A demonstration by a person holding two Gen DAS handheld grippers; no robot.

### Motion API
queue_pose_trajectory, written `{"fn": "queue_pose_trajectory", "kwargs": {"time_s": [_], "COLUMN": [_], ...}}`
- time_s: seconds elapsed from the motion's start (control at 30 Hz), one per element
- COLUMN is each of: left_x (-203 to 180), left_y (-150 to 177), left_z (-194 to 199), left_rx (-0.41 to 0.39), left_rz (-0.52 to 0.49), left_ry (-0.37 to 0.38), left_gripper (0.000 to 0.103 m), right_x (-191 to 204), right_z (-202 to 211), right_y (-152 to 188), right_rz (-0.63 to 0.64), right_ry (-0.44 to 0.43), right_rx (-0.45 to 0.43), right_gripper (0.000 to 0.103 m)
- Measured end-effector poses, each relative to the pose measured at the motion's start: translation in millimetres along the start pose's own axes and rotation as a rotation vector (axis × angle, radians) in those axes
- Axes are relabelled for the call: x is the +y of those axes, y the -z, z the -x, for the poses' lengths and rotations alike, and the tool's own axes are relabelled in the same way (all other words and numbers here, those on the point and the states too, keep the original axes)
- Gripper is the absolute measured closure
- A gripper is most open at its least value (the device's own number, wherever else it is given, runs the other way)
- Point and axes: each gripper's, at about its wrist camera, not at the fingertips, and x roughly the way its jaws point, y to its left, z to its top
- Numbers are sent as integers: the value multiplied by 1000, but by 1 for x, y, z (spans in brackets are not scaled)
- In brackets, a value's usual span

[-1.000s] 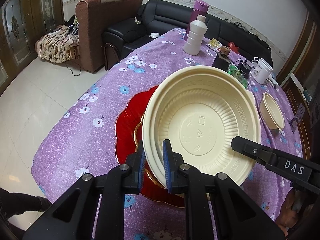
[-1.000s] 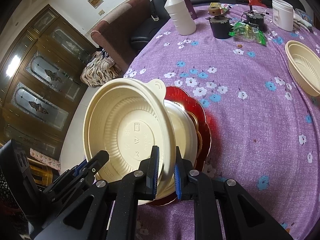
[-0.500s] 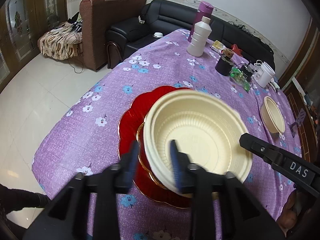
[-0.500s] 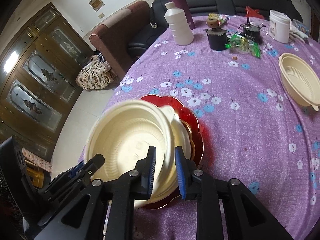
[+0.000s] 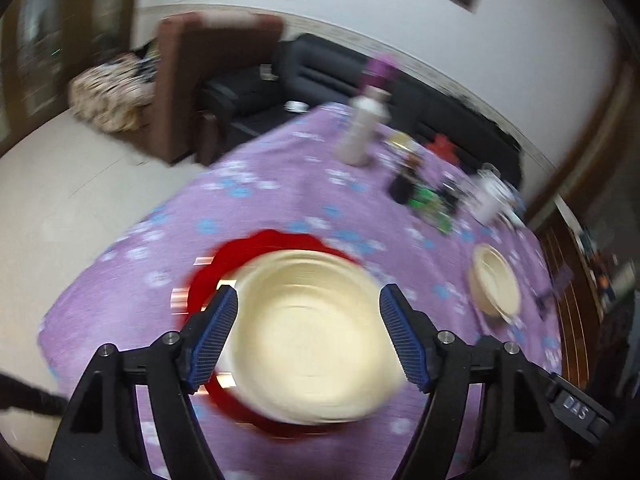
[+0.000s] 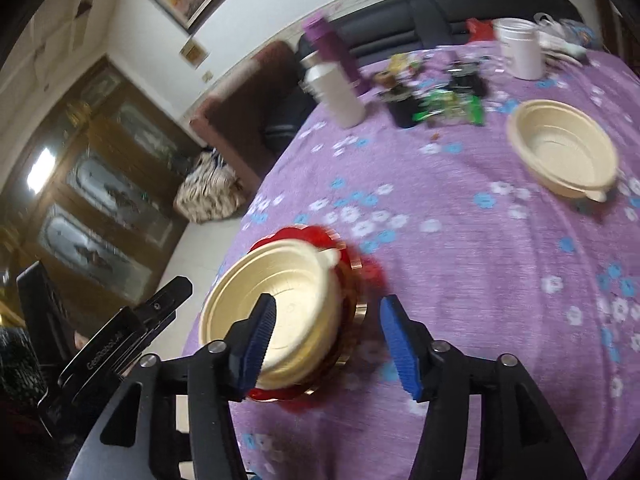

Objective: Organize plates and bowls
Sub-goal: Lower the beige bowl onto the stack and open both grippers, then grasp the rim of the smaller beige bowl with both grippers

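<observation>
A cream bowl (image 5: 312, 336) lies upright, stacked on a red plate (image 5: 256, 252) at the near edge of the purple flowered table; it also shows in the right wrist view (image 6: 276, 312) on the red plate (image 6: 362, 272). My left gripper (image 5: 308, 336) is open, raised above the bowl, touching nothing. My right gripper (image 6: 328, 340) is open and empty, above the stack's right side. A second cream bowl (image 6: 560, 152) stands alone at the far right, also in the left wrist view (image 5: 496, 284).
At the table's far side stand a white bottle (image 6: 336, 92), a purple flask (image 6: 328, 48), a white cup (image 6: 520, 52), a dark pot and green wrappers (image 6: 452, 104). A brown armchair (image 5: 208, 80) and black sofa (image 5: 320, 68) lie beyond.
Both grippers let go of the cream bowl's rim, opened wide and drew back upward. The bowl went from tilted in the grip to lying flat on the stack.
</observation>
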Motion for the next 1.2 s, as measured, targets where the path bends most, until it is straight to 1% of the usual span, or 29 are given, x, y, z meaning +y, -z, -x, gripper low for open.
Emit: {"fn": "queue_pose_trajectory", "kwargs": {"time_s": [0.07,0.1,0.2,0.23,0.3,0.4,0.53,0.67,0.73,0.83,0.9,0.97,1.03,1.07,1.1,1.13,1.17,1.2], "left_x": [-32,-54,-103,-123,-152,-184,-213,-227,-234,-243,-246,-248,-250,-250,-251,-254,-259,-259], "left_y": [-1,0,0,1,1,-1,-3,-7,-6,-4,-3,0,3,5,7,9,12,14], "left_z": [-7,-15,-39,-50,-71,-103,-138,-169,-183,-201,-209,-218,-227,-229,-231,-231,-231,-229], "left_rx": [27,53,114,147,189,236,272,284,287,297,295,302,319,322,318,307,304,301], "left_rz": [-56,-93,-166,-192,-213,-217,-220,-176,-177,-185,-188,-183,-182,-186,-202,-249,-303,-325], "left_ry": [66,102,143,155,176,161,119,96,60,41,32,18,10,7,-3,-26,-32,-26], "left_gripper": [29,29,30,30,30,30,30,30,30,30,30,30,30,36,48,82,89,89], "right_x": [-28,-47,-95,-108,-139,-173,-204,-227,-236,-248,-254,-258,-262,-263,-263,-262,-260,-258], "right_z": [16,26,47,51,63,69,63,42,29,12,3,-4,-10,-13,-16,-18,-17,-13], "right_y": [-5,-8,-19,-23,-31,-45,-70,-91,-100,-107,-111,-112,-112,-112,-111,-110,-108,-105], "right_rz": [-58,-98,-204,-231,-291,-360,-401,-429,-441,-461,-467,-471,-479,-483,-480,-465,-449,-446], "right_ry": [19,30,58,69,101,121,135,150,162,164,169,172,179,182,188,197,190,193], "right_rx": [-31,-52,-94,-104,-132,-147,-144,-113,-99,-80,-70,-61,-51,-45,-35,-24,-27,-35], "right_gripper": [46,46,45,44,44,44,44,44,45,48,55,56,60,68,87,90,93,93]}}
